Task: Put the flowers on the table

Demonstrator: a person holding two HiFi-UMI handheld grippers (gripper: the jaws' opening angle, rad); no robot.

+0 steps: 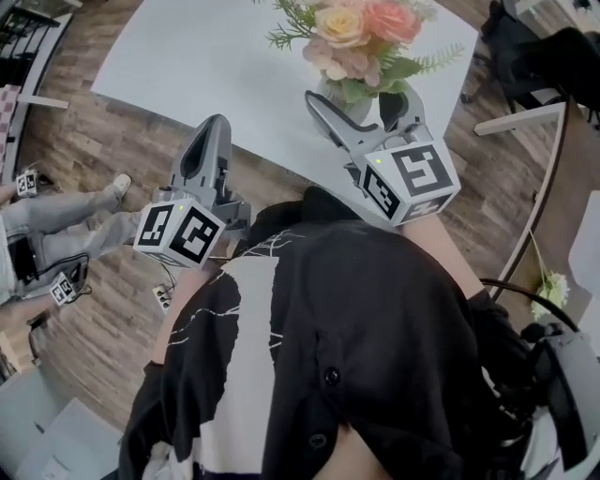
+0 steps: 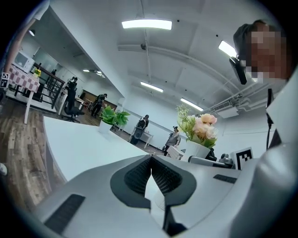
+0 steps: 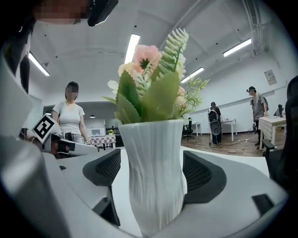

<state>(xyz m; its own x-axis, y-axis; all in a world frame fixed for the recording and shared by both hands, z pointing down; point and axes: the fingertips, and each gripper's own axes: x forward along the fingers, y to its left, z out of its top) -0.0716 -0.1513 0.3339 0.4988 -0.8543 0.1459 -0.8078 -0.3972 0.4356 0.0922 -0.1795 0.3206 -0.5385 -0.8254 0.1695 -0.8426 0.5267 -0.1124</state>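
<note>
Where the big white table (image 1: 187,66) lies smooth and flat with a rounded edge, a white vase (image 3: 151,186) with wavy ribs stands on it, close to that edge. Inside the vase are soft pink and peach flowers (image 1: 361,28) with green ferny leaves. The right gripper (image 1: 356,101) has its jaws wide apart, one on each side of the vase, not squeezing it. The left gripper (image 2: 150,160) has its bumpy black pads (image 2: 138,175) pressed together with nothing between them.
</note>
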